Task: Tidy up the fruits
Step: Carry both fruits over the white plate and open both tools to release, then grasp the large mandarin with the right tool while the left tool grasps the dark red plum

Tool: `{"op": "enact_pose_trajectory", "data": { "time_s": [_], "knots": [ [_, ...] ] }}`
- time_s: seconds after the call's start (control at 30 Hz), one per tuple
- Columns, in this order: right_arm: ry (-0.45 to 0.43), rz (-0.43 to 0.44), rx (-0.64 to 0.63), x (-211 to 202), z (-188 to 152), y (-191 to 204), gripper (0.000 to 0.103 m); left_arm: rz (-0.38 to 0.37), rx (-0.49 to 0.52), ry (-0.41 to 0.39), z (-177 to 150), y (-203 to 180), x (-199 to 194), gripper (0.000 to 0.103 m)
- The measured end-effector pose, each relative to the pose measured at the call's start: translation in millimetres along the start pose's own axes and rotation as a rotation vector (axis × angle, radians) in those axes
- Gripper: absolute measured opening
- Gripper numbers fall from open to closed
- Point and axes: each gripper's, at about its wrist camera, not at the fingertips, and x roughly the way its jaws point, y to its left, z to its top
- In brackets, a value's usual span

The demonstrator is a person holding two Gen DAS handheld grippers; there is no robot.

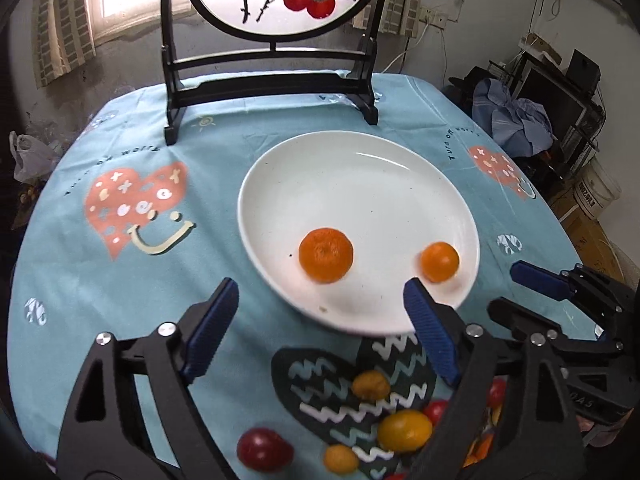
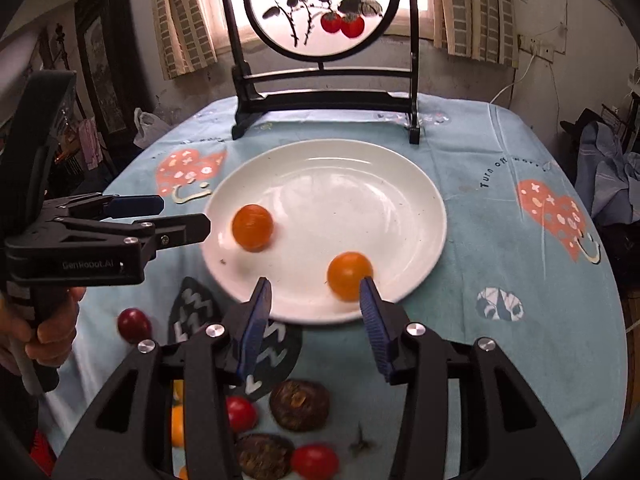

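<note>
2 orange fruits [image 1: 326,255] lie apart on the white plate [image 1: 360,168] — left gripper [image 1: 320,292] gapes wide, right gripper [image 2: 316,284] narrower, both empty.

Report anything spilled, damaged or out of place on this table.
Nothing is spilled or broken. Two orange fruits sit on the white plate; red and yellow tomatoes lie loose on the tablecloth beside it.

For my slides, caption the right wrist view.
Open right tongs behind two oranges on a white plate.
</note>
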Motion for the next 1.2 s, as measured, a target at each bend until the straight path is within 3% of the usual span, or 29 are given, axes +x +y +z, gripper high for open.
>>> {"op": "enact_pose_trajectory", "data": {
  "time_s": [0.1, 0.17, 0.37, 0.5, 0.73, 0.93, 1.2],
  "knots": [
    [-0.07, -0.004, -0.031, -43.6, -32.9, 17.9, 0.049, 0.016, 0.02, -0.05, -39.6, -2.7, -37.3, 0.095],
    [-0.105, -0.027, -0.03, -65.7, -59.4, 26.1, 0.065, 0.029, 0.019, -0.057, -66.9, -3.6, -49.2, 0.096],
    [-0.125, 0.016, 0.096, -94.0, -123.4, 32.8, 0.065, 0.03, -0.039, -0.034, -147.1, 2.8, -61.7, 0.096],
    [-0.1, -0.015, 0.106, -86.1, -146.2, 38.8, 0.065, 0.038, -0.056, -0.025, -180.5, 6.3, -59.8, 0.096],
    [-0.023, -0.031, 0.176, -60.4, -163.0, 32.2, 0.065, 0.053, -0.056, -0.015, -188.9, 8.0, -60.6, 0.096],
    [-0.02, -0.039, 0.174, -58.6, -163.2, 33.5, 0.065, 0.067, -0.031, -0.007, -188.0, 4.5, -59.3, 0.096],
    [0.003, -0.03, 0.183, -50.7, -160.0, 32.5, 0.053, 0.058, -0.039, 0.002, -188.1, 6.3, -57.5, 0.096]
  ]
}}
